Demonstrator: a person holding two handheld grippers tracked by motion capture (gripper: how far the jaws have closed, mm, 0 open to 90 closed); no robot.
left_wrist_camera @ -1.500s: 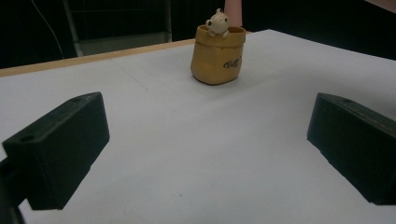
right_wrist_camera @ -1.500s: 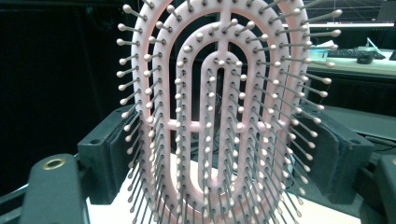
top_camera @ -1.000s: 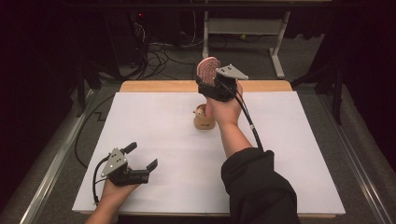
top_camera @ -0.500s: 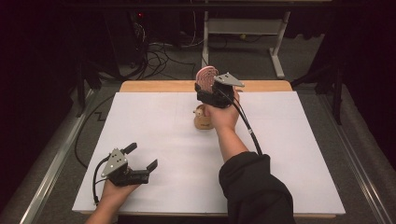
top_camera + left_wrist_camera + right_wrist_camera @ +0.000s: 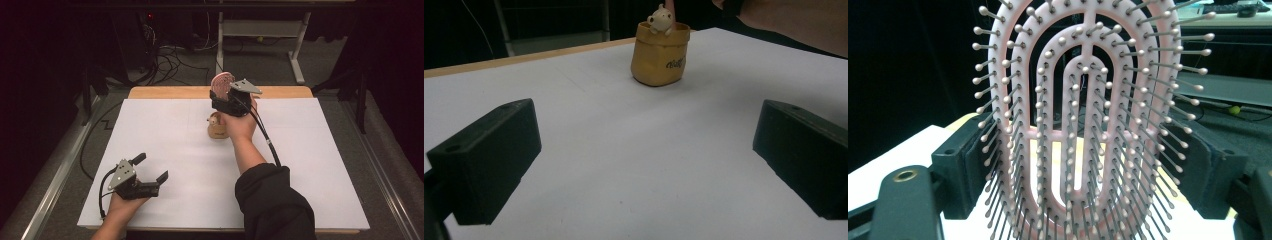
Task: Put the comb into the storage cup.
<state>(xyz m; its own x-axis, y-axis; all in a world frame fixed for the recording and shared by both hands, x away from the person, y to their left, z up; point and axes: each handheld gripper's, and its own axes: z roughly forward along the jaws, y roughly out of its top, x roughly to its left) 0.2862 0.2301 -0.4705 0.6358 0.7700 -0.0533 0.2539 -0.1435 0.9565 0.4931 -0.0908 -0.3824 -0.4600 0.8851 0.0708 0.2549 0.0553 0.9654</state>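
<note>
My right gripper [image 5: 223, 100] is raised over the far middle of the table, shut on a pink oval hairbrush [image 5: 222, 83] that stands upright with its head above the jaws. In the right gripper view the brush [image 5: 1083, 115] shows its bristles to the camera, and the jaws of the right gripper [image 5: 1085, 172] press on its two sides. Just below that hand, a small yellow pouch [image 5: 218, 131] stands on the white sheet with a little bear figure [image 5: 660, 20] peeking out of it. My left gripper [image 5: 151, 167] rests at the front left, open, with nothing between its jaws. Its jaws [image 5: 646, 155] point at the pouch [image 5: 659, 60].
A white sheet [image 5: 310, 165] covers the table, and a wooden strip [image 5: 170, 92] shows at its far edge. Metal rails [image 5: 55, 185] run along both sides. Beyond the table are cables [image 5: 175, 55] on the dark floor and a white desk frame [image 5: 260, 30].
The right gripper has sunk a little with the hairbrush and turned slightly, so its grey top plate now faces right. The left gripper has stayed put.
</note>
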